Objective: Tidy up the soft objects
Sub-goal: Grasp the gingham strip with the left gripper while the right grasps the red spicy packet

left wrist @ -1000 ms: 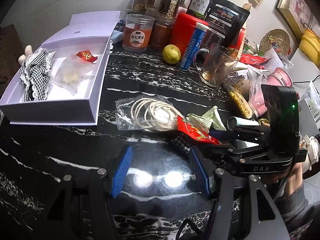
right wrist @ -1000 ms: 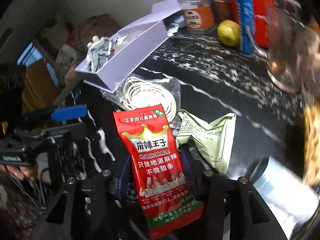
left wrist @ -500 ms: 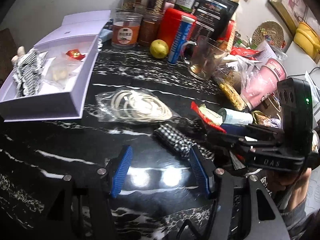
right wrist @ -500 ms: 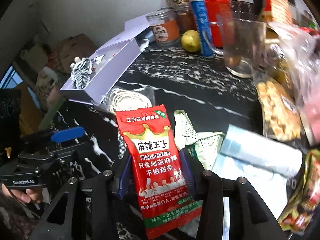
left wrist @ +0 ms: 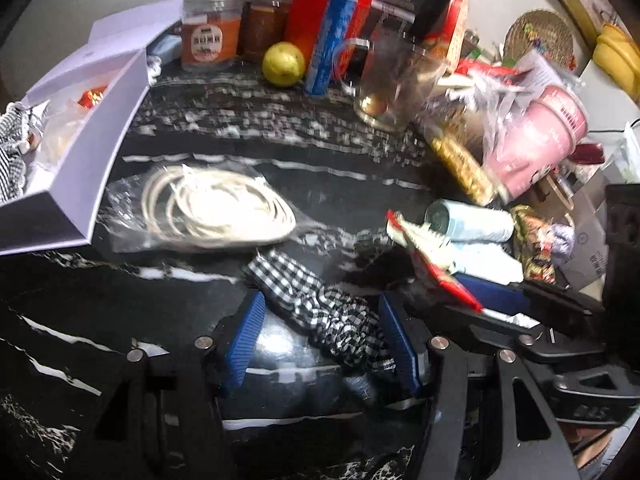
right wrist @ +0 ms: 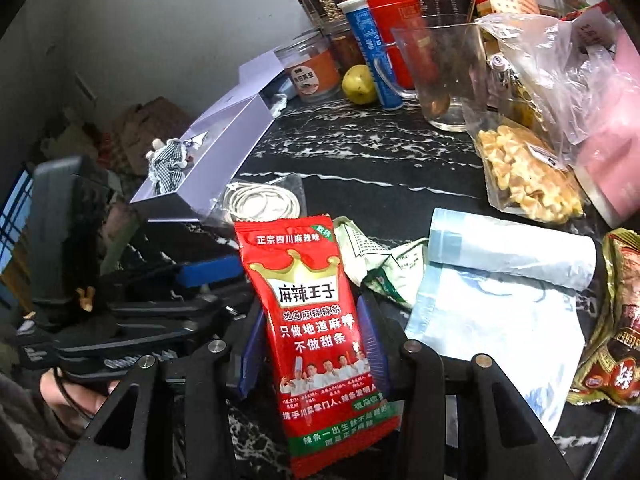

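My right hand-held gripper [right wrist: 310, 344] is clamped on the red spicy-snack packet [right wrist: 316, 336], held upright above the desk [right wrist: 360, 160]. My left hand-held gripper [left wrist: 322, 342] stands apart around the black-and-white checked cloth [left wrist: 320, 304], pads not pressing. The open white box [left wrist: 80, 152] lies at ten o'clock.

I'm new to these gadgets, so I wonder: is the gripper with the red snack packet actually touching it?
Touching. In the right wrist view the right gripper has its blue pads against both sides of the red snack packet, holding it upright off the table.
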{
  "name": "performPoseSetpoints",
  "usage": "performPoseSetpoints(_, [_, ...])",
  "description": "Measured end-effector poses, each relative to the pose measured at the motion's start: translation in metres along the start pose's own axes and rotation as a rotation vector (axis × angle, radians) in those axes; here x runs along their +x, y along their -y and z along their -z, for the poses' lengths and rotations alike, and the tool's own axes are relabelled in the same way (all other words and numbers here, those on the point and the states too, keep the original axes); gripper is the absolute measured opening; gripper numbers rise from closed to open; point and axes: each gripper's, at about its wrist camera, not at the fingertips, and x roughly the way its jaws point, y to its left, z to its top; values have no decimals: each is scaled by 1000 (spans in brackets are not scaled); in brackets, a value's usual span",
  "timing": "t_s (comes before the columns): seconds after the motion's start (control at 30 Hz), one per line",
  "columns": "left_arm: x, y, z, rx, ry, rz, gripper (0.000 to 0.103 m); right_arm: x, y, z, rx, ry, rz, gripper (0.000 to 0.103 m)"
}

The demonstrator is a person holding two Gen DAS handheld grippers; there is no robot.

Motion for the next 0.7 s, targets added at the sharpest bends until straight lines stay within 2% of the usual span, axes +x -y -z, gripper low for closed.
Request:
performPoseSetpoints(0.03, [4,1,1,-3,-13,4,59,0,0,0,-1,1,-1,44])
performPoseSetpoints(0.27, [9,12,2,64,30,-65,59,-2,7,7,11,-9,22,43])
performPoseSetpoints(0.3, [9,12,2,66,35,-71,55,-2,8,8,16,-11,27,43])
performPoseSetpoints(0.33, [8,11,3,62,43,-80,42,-3,9,9,19,-13,32,43])
performPoseSetpoints(0.43, [5,8,4,70,39,-51,31,-4,10,12,30,-14,39,43])
performPoseSetpoints(0.7, [-7,2,20,90,26,-36,28,-3,-1,17,12,-4,45,37])
